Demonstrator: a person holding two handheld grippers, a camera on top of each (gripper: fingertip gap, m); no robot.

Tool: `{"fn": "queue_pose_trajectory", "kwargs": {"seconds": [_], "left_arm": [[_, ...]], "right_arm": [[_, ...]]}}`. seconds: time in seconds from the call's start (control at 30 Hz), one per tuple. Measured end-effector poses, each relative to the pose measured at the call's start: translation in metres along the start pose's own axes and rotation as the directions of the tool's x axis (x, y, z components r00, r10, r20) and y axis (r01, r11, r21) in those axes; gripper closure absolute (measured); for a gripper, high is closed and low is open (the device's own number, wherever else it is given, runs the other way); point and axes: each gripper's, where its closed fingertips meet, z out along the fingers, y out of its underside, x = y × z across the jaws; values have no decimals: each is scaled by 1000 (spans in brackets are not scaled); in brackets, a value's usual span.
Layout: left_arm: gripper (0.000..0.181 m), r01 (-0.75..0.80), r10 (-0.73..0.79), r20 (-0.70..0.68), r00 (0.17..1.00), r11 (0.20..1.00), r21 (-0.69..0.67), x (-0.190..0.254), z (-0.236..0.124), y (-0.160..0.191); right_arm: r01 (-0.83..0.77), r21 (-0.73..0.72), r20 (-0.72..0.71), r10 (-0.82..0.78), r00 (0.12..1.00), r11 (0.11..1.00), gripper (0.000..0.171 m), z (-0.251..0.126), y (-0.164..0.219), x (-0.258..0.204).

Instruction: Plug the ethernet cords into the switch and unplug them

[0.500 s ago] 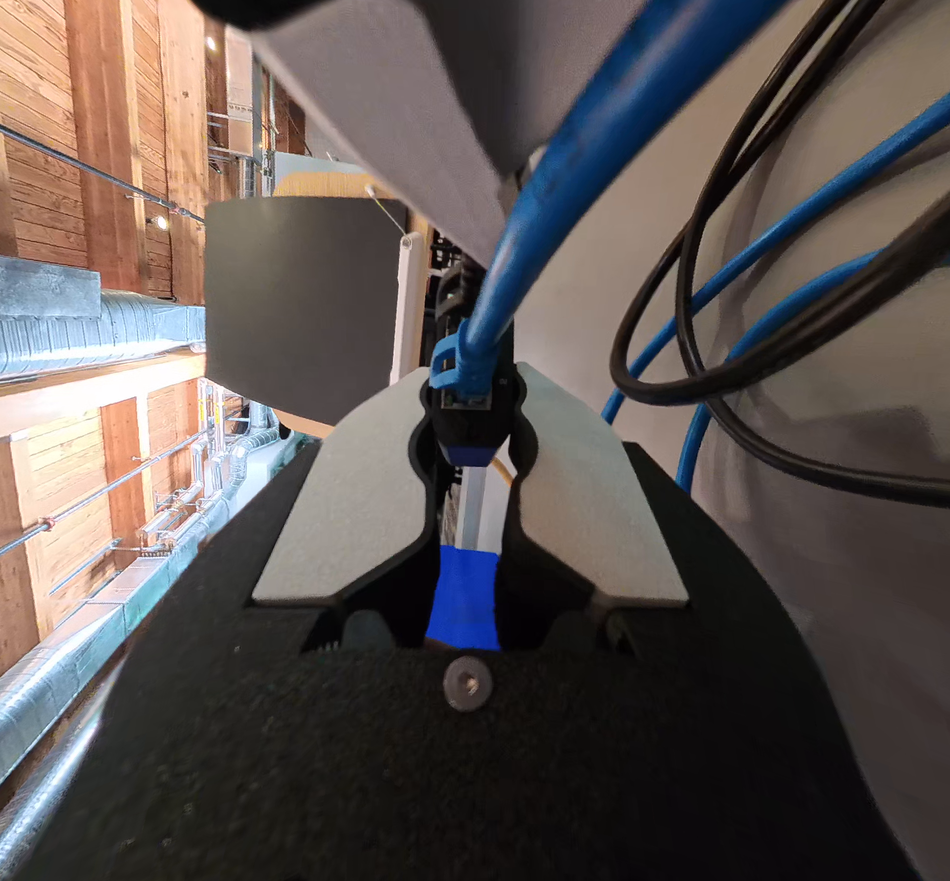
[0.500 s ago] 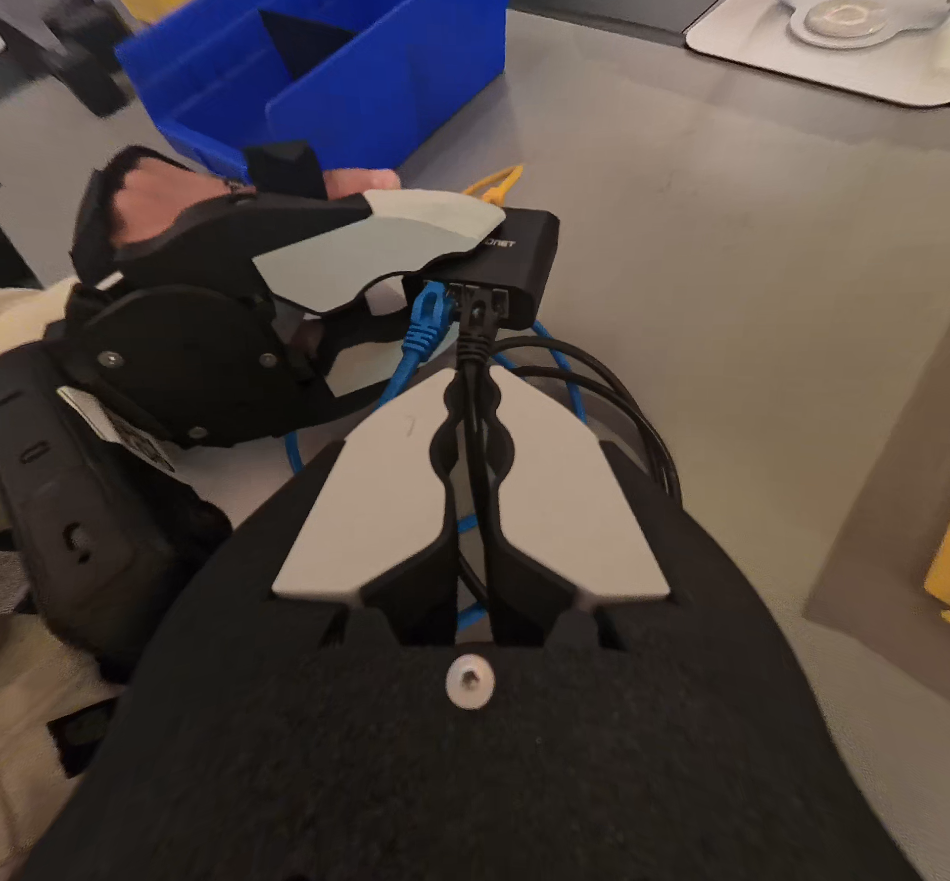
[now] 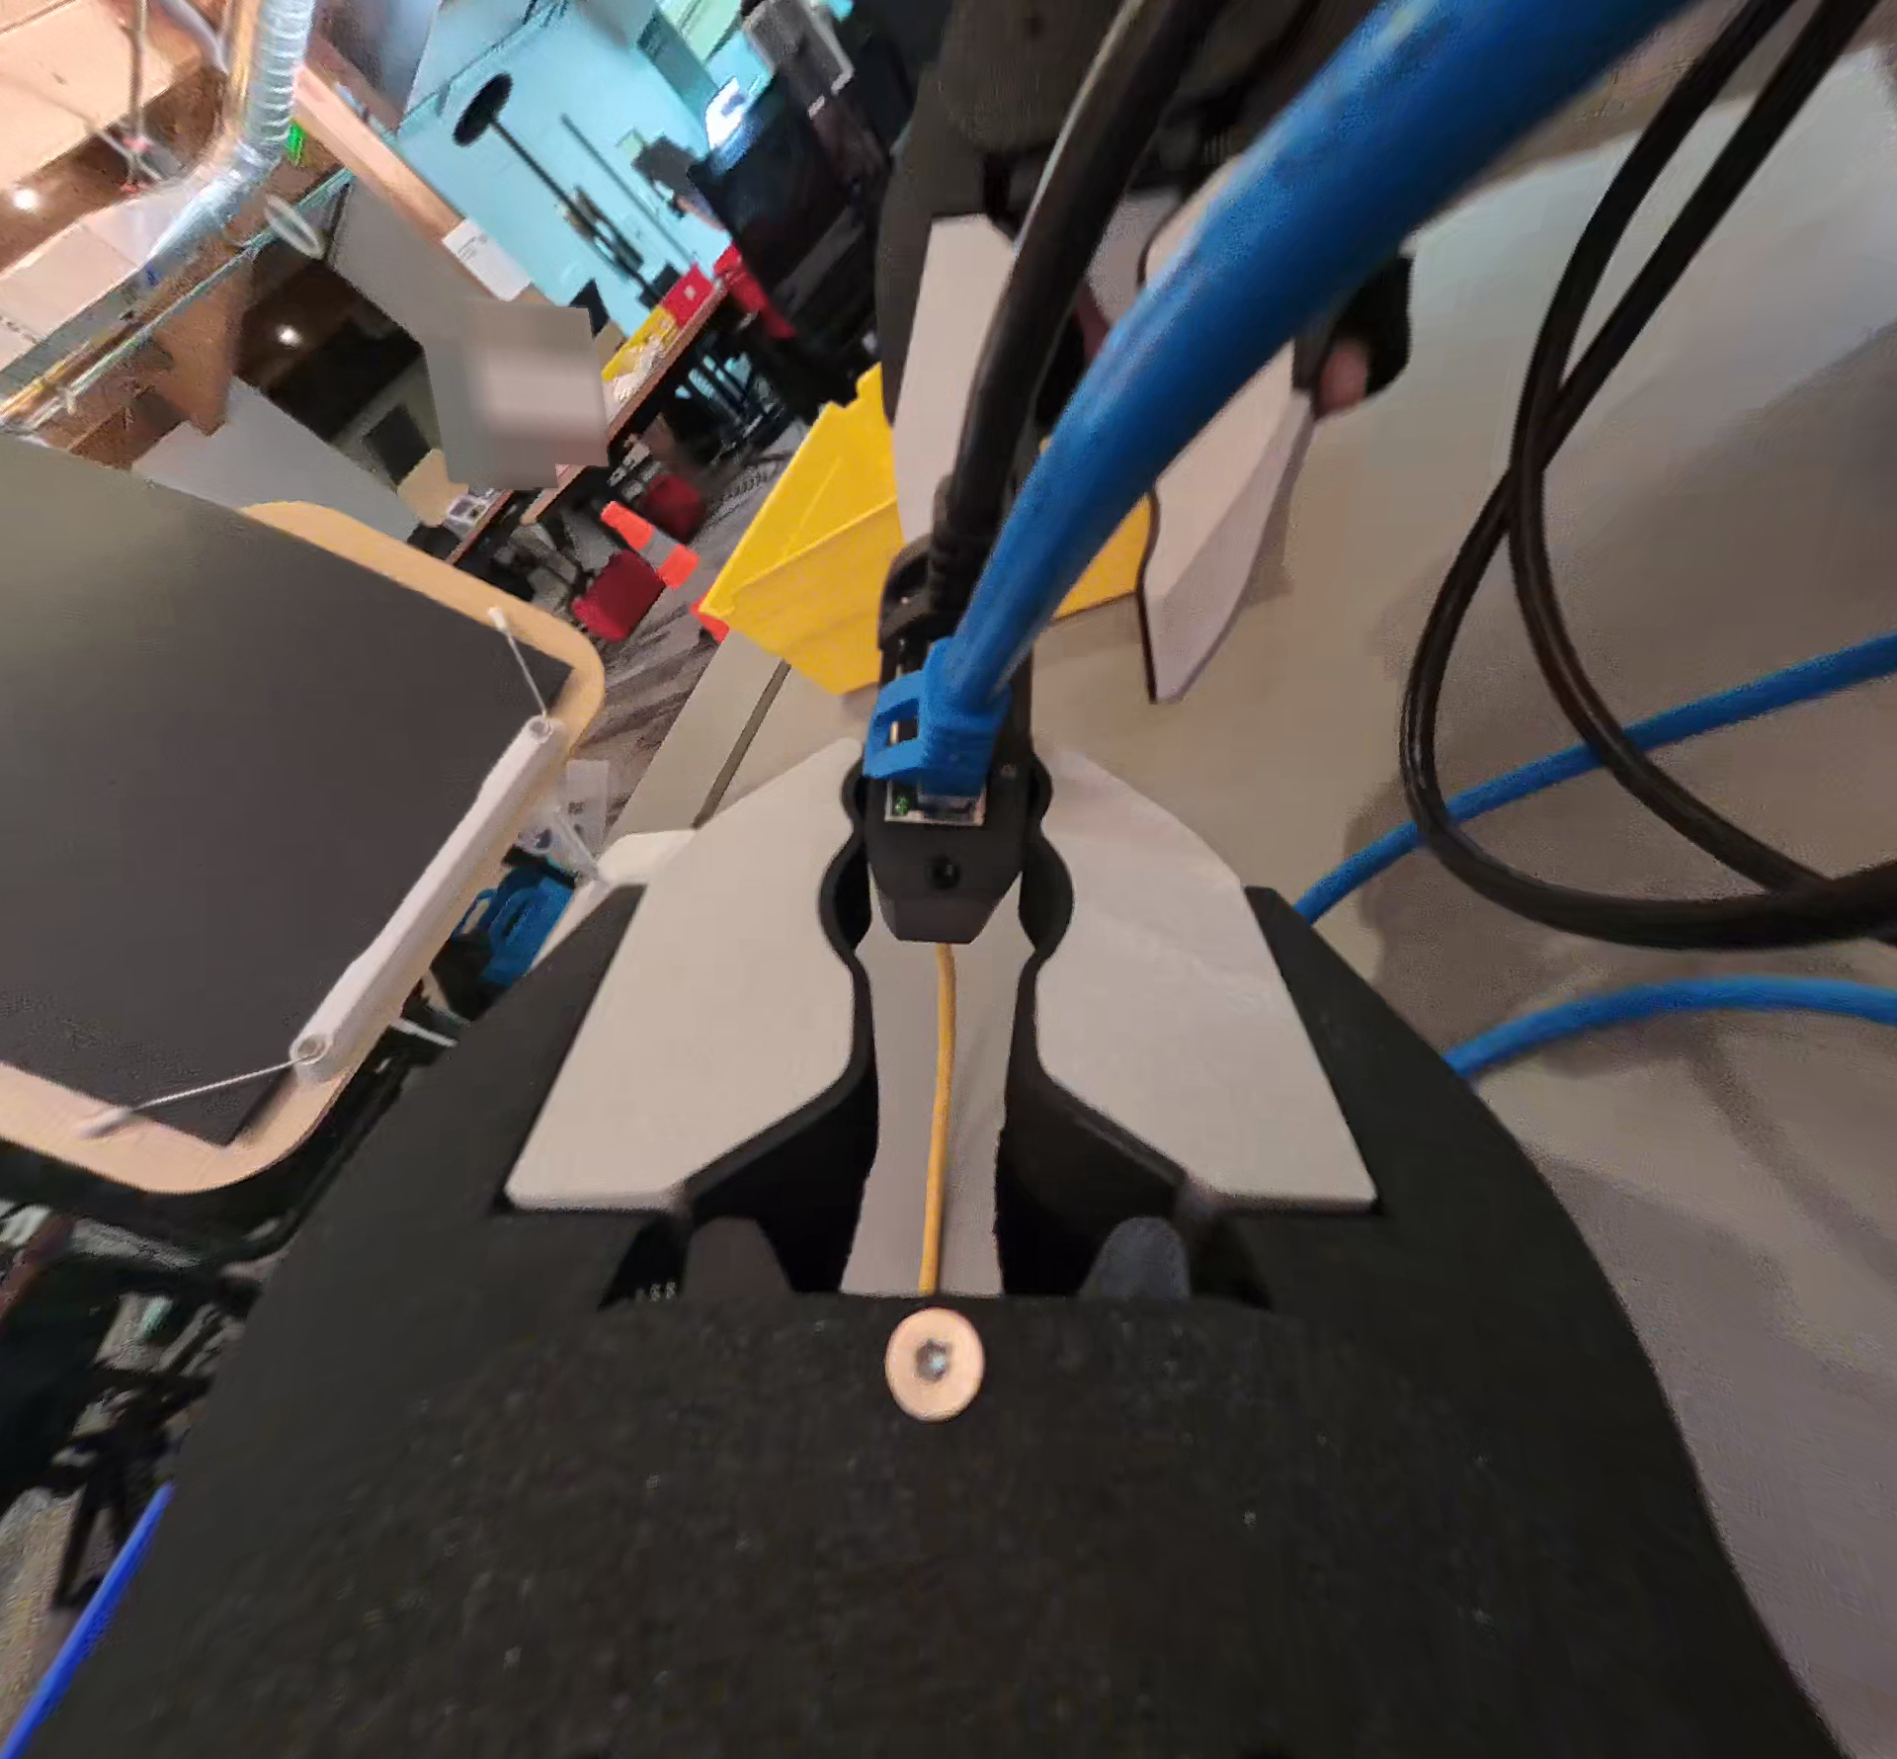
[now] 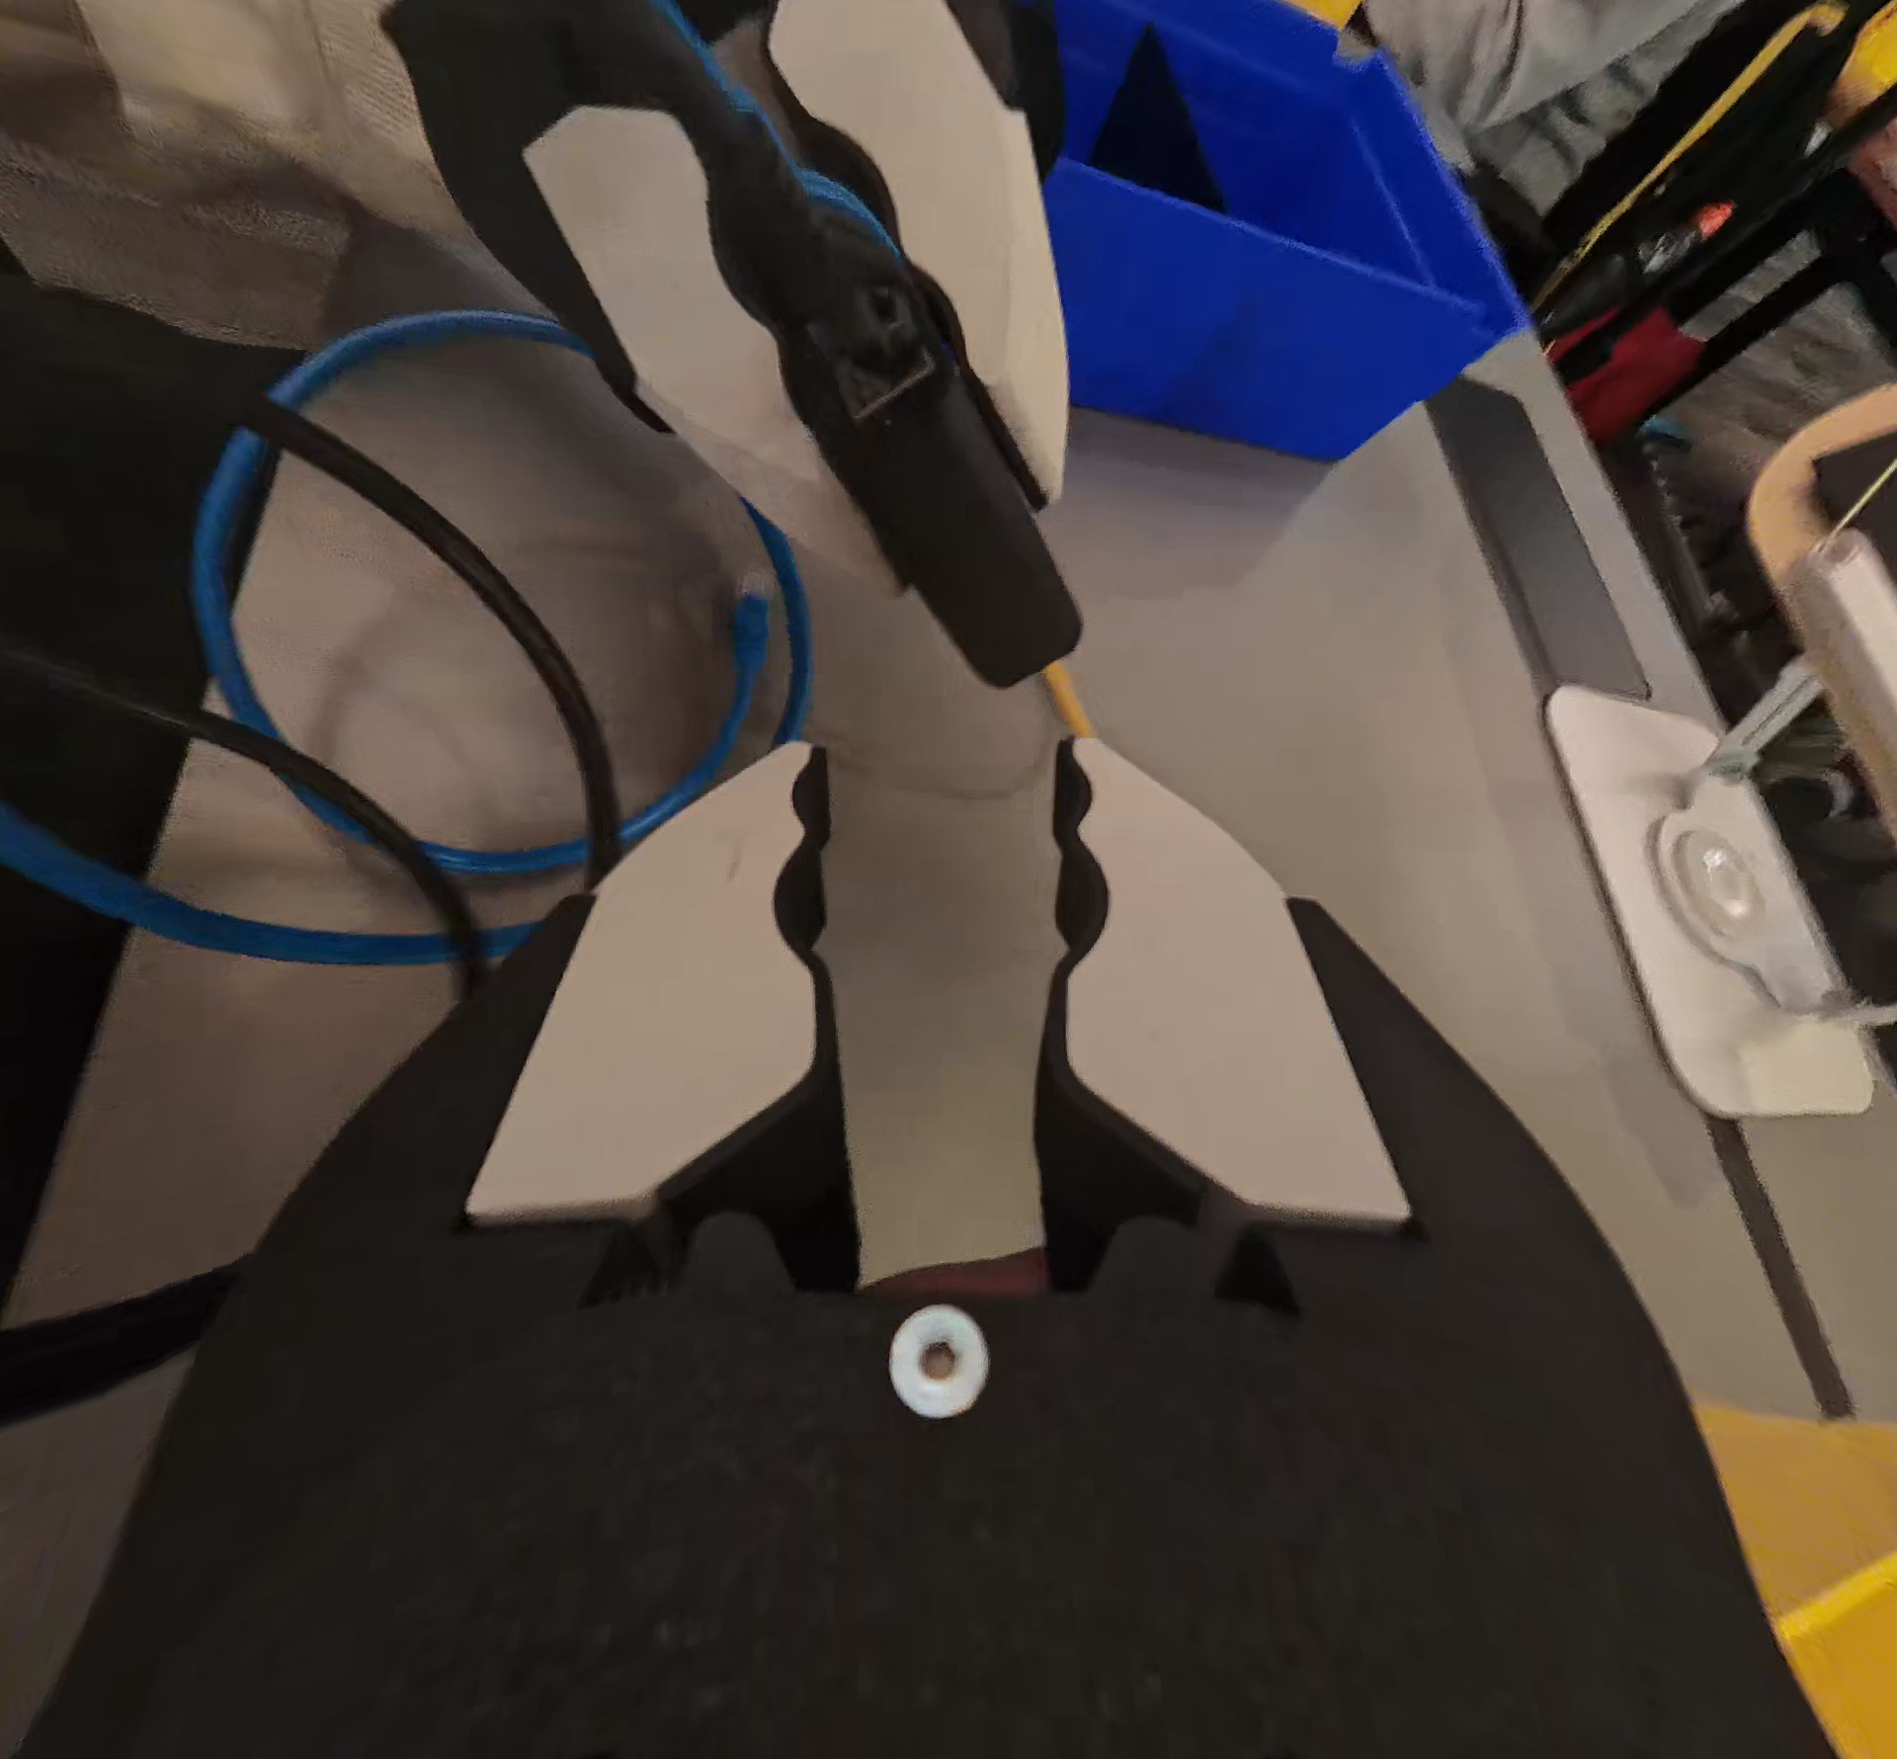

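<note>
My left tool (image 3: 944,873) clamps the small black plastic switch (image 3: 939,852), blue ethernet cord (image 3: 1181,354) plugged in. My right tool (image 4: 939,786) gapes empty just below it, above the grey tabletop (image 4: 1283,683).

A grey table (image 4: 1283,683) carries a blue divided bin (image 4: 1263,272) at its far side, a white pad (image 4: 1683,991) near its right edge, and loose loops of blue ethernet cord (image 4: 493,847) and black cable (image 4: 513,601) lying on its left part.
</note>
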Motion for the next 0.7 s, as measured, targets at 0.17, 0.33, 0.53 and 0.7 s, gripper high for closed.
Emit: {"fn": "queue_pose_trajectory", "kwargs": {"seconds": [0.17, 0.33, 0.53, 0.7], "left_arm": [[157, 38, -32, -75, 997, 996, 82, 3, -7, -12], [154, 137, -131, -121, 984, 990, 39, 11, -3, -2], [146, 520, -522, -200, 829, 852, -70, 8, -10, 16], [146, 488, -504, -179, 845, 864, -129, 16, -4, 27]], "right_arm": [[218, 64, -105, -211, 972, 974, 132, 13, -24, 4], [339, -20, -103, -340, 935, 940, 146, 22, -23, 4], [333, -103, -132, -345, 929, 937, 147, 16, -9, 21], [320, -173, -158, -347, 924, 931, 146, 23, -4, 20]]}}
